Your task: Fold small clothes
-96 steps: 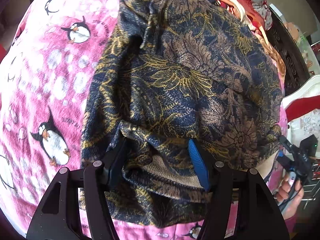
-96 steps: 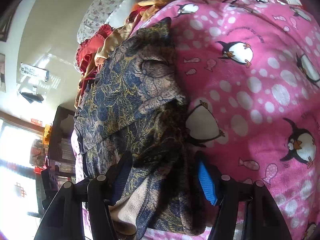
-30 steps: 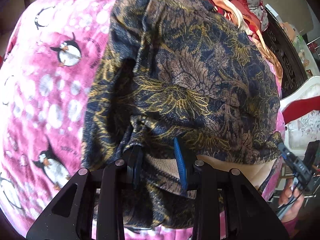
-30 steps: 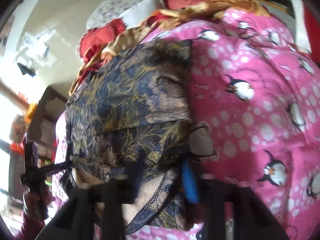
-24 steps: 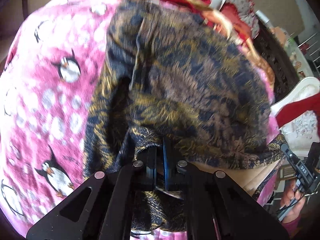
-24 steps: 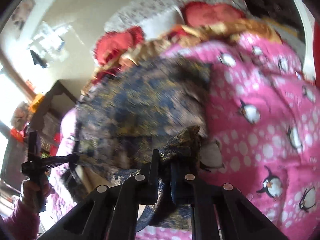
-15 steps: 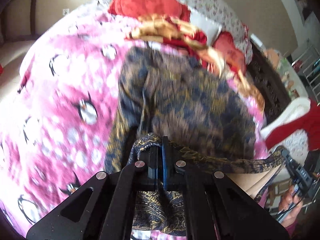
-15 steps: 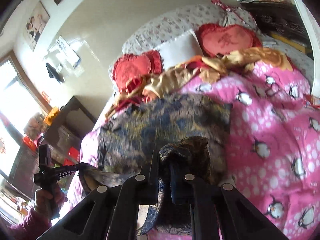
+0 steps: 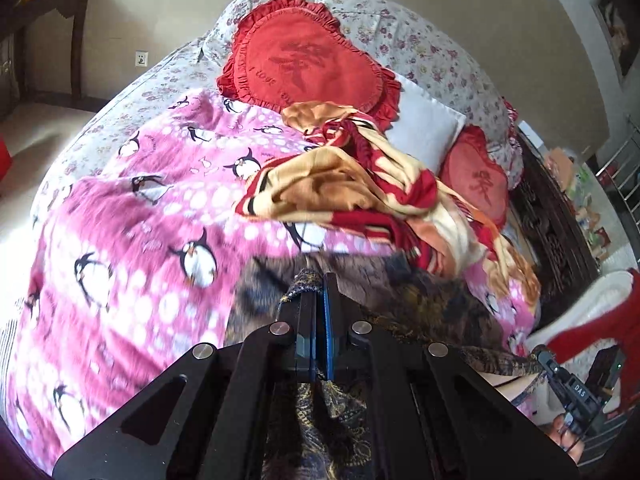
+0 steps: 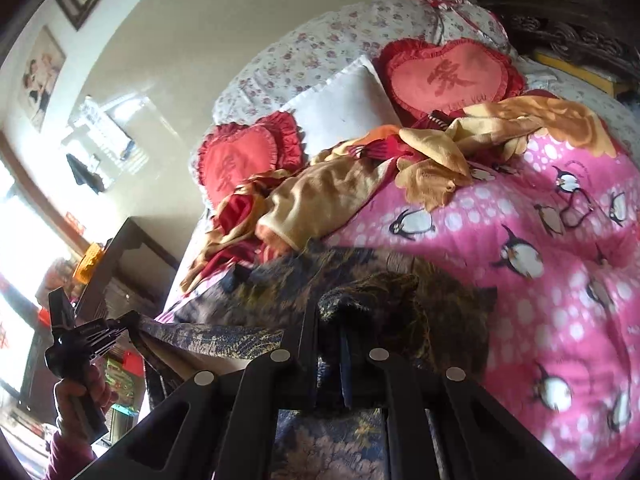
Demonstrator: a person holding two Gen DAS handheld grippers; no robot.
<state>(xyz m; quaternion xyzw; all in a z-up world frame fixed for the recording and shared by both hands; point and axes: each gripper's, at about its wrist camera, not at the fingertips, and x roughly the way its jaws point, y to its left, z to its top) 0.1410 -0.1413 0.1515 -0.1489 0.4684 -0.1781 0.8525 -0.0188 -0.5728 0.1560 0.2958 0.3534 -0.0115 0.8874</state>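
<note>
The dark blue and gold floral garment (image 9: 404,296) is lifted at its near edge off the pink penguin blanket (image 9: 132,240). My left gripper (image 9: 319,280) is shut on a bunched corner of the garment. In the right wrist view my right gripper (image 10: 329,310) is shut on another bunch of the same garment (image 10: 440,292). The hem stretches taut from there to the left gripper (image 10: 120,330) at the far left. The right gripper (image 9: 560,376) shows at the lower right of the left wrist view, holding the other end. The rest of the garment hangs below, hidden by the gripper bodies.
A crumpled red and tan cloth (image 9: 360,188) lies just beyond the garment. Behind it are red heart cushions (image 9: 308,68), a white pillow (image 9: 424,132) and the floral bedding (image 10: 320,48). Dark carved furniture (image 9: 552,240) stands beside the bed. A hand (image 10: 76,396) grips the left tool.
Both grippers closed on the garment's near edge and rose, lifting it off the blanket and pulling the hem taut between them. Both views tilted up, bringing the cushions into sight.
</note>
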